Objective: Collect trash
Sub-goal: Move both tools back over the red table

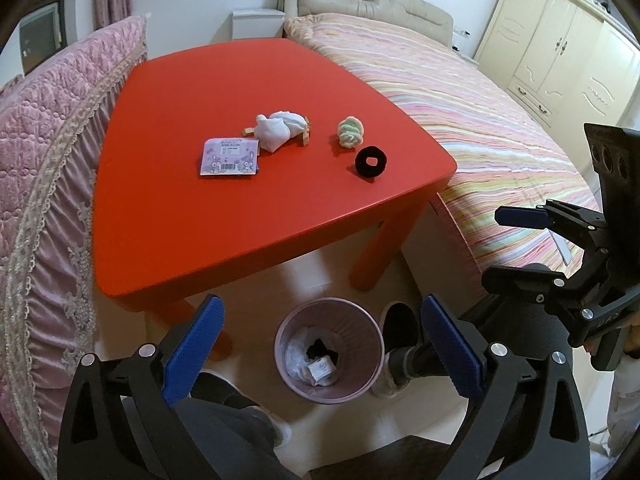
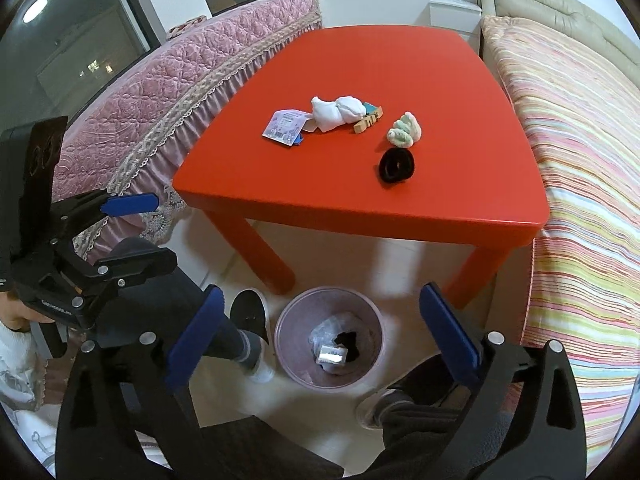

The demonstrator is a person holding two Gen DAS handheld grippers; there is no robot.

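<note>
A red table (image 1: pixel 192 216) (image 2: pixel 400 60) carries a purple printed packet (image 1: pixel 229 157) (image 2: pixel 285 125), a white crumpled cloth (image 1: pixel 277 128) (image 2: pixel 336 112), wooden clips (image 1: pixel 305 135) (image 2: pixel 368 118), a green-pink rolled item (image 1: pixel 351 131) (image 2: pixel 405 131) and a black ring (image 1: pixel 370 162) (image 2: pixel 396 165). A pink bin (image 1: pixel 329 351) (image 2: pixel 329 336) stands on the floor below, holding a small white box, a black scrap and plastic. My left gripper (image 1: pixel 320 352) (image 2: pixel 128 232) is open and empty above the bin. My right gripper (image 2: pixel 322 344) (image 1: pixel 516 248) is open and empty beside it.
A pink quilted bed (image 1: pixel 52 168) (image 2: pixel 168 92) lies left of the table, a striped bed (image 1: pixel 480 120) (image 2: pixel 580 160) right. The person's feet in slippers (image 1: pixel 400 328) (image 2: pixel 250 316) stand by the bin. A cream wardrobe (image 1: pixel 560 52) is at far right.
</note>
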